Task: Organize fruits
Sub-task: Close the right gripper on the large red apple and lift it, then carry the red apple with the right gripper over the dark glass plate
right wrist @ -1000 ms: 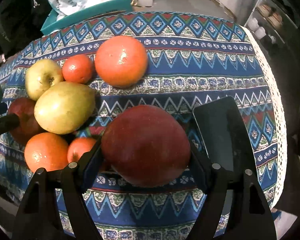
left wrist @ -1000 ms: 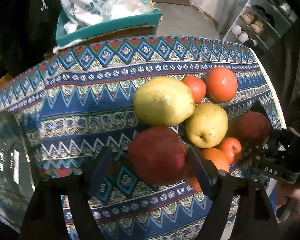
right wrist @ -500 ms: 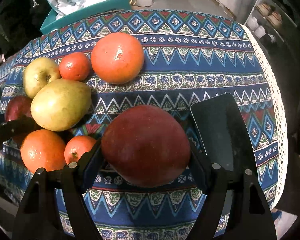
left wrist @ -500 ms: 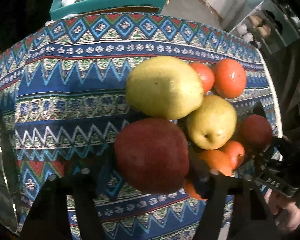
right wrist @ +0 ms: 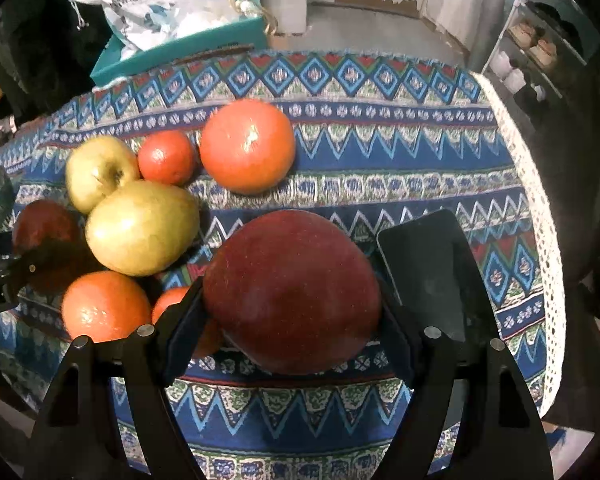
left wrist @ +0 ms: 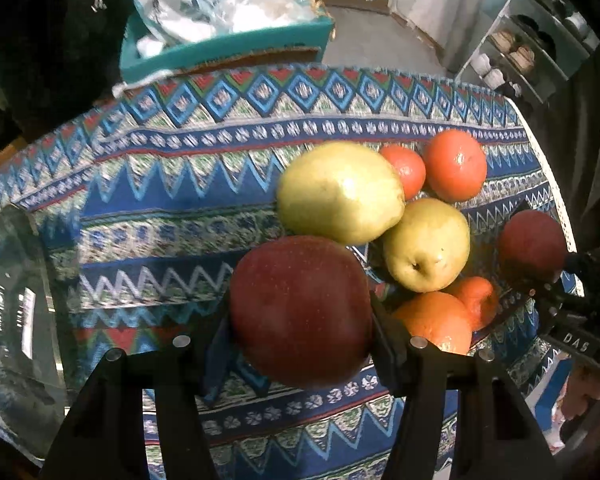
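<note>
Red apples fill both of my grippers. My left gripper (left wrist: 300, 320) has its jaws closing on a red apple (left wrist: 300, 308), whose flanks meet both pads, near the left edge of the fruit cluster. My right gripper (right wrist: 292, 304) is clenched on a second apple (right wrist: 292, 292), just left of a black phone (right wrist: 432, 272) lying flat on the patterned tablecloth (right wrist: 380, 160). Left of this apple, in the right wrist view, sit two yellow-green pears (right wrist: 140, 228), touching each other. A small tangerine (right wrist: 166, 157) and a large orange (right wrist: 247, 146) lie side by side on the far side. Another orange (right wrist: 104, 306) and a partly hidden tangerine lie on the near side. Beyond the far table edge stands a teal box (left wrist: 228, 48) holding white bags. A glass surface (left wrist: 16, 300) shows at the left in the left wrist view.
</note>
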